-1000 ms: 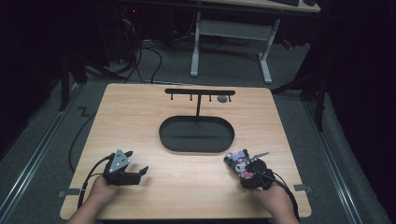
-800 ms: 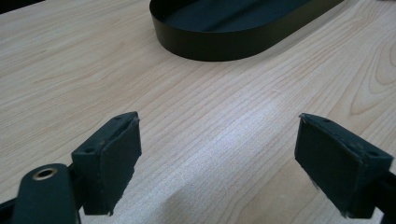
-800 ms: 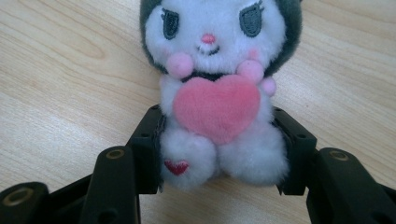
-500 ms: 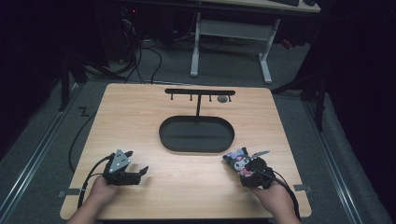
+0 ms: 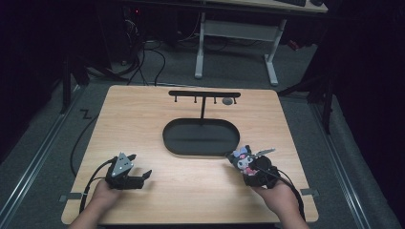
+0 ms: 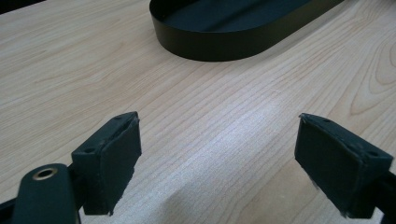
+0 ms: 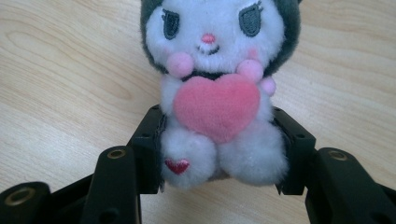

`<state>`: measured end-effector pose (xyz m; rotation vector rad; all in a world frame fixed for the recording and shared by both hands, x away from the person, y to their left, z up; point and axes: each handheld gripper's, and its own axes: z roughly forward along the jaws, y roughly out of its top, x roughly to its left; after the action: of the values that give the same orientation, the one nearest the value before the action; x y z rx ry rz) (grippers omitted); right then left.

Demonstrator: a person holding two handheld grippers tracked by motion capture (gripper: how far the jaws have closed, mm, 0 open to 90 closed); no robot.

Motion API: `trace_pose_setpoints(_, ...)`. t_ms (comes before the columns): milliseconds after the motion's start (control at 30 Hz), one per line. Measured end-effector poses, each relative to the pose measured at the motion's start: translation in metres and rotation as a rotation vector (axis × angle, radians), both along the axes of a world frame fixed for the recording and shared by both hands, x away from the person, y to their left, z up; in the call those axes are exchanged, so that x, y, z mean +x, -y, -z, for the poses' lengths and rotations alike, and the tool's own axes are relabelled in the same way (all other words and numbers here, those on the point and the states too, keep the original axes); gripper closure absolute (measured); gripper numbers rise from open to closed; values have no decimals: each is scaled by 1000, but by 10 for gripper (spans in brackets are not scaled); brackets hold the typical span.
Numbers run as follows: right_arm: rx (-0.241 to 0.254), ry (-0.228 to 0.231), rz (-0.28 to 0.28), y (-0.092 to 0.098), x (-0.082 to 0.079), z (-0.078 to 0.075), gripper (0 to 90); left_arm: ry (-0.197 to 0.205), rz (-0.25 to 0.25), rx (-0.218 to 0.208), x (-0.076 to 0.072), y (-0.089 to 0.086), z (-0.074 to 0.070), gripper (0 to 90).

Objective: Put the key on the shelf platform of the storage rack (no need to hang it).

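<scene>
1. A pale wooden tabletop stands in a dark room, on a grey floor with cables and the white legs of another desk beyond its far edge.
2. The plush toy sits near the tabletop's right front corner, just off the right end of the tray. In the right gripper view the plush toy is white with a dark hood, pink cheeks and a pink heart on its chest, with a small red heart on one foot.
3. The right gripper is clamped on the toy: in the right gripper view its two black jaws press into the fluffy lower body from either side, about half way apart, and they have just been closing on it a little. The right gripper holds the toy upright, facing its camera, with bare wood behind.
4. A small metal clip or chain shows beside the toy's head in the high view; its exact form is too small to tell.
5. The black oval tray lies at the middle of the tabletop, with a black T-shaped rack rising at its far side.
6. The left gripper rests near the left front corner, well apart from the toy. In the left gripper view its jaws stand wide apart over bare wood, with nothing between them, and the tray's rim lies ahead.
</scene>
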<state>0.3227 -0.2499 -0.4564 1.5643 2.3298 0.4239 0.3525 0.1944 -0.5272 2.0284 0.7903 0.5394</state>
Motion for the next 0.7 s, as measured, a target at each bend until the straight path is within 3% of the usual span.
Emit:
trace_pose_setpoints(367,8,47,-23,-12,10,-26,472,0,0,-2,0,0,0,154)
trace_pose_setpoints(700,18,60,-51,-27,28,-33,475,-1,1,-3,0,0,0,154)
